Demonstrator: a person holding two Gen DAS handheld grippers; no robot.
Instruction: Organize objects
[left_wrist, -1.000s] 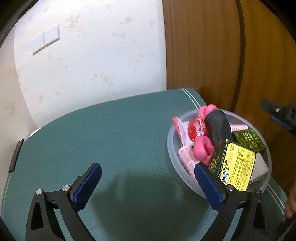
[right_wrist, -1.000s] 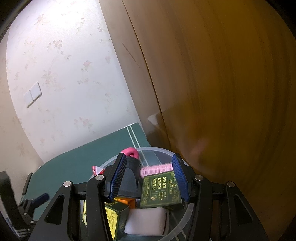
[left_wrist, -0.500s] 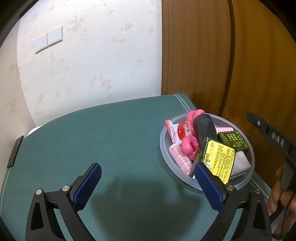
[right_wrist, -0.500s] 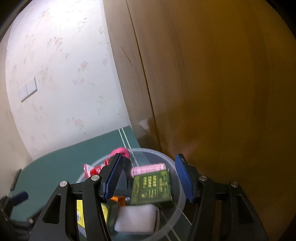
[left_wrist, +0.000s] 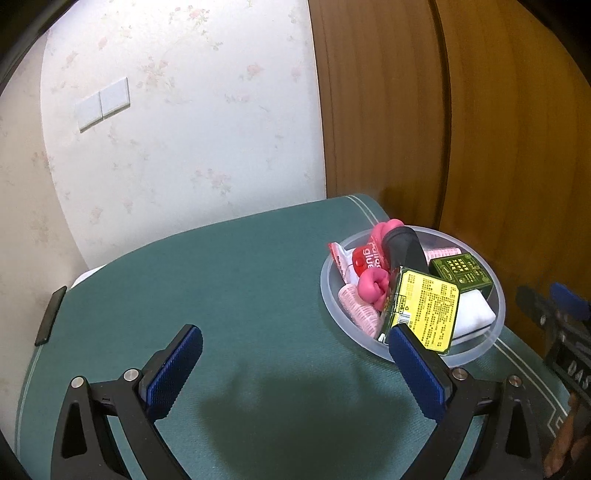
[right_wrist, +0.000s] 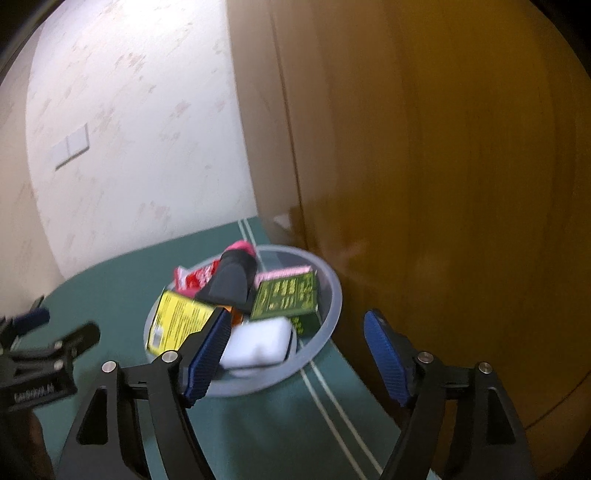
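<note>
Green cloth-covered table (left_wrist: 240, 295), bearing a translucent plastic bowl (left_wrist: 496, 295) at its far right corner, hard against a wooden door (left_wrist: 480, 129). Bowl heaped: yellow carton (left_wrist: 424, 310) propped on edge, dark green box (right_wrist: 286, 295), white block (right_wrist: 258, 343), pink hair rollers (left_wrist: 360, 310), red glue pack (left_wrist: 365, 258), black object (left_wrist: 404, 247) on top.

Risks, as judged: carton and green box lean loosely and could tip over the low rim if nudged; bowl close to the table edge and could slide on the cloth under a sideways push; right-wrist view blurred, so a hurried reach may misjudge the rim.

Right gripper (right_wrist: 295, 354): just near of the bowl, angled down, jaws just opened, moderately wide, nothing between them. Left gripper (left_wrist: 291, 369): over bare cloth left of the bowl, angled down, jaws wide, empty.
</note>
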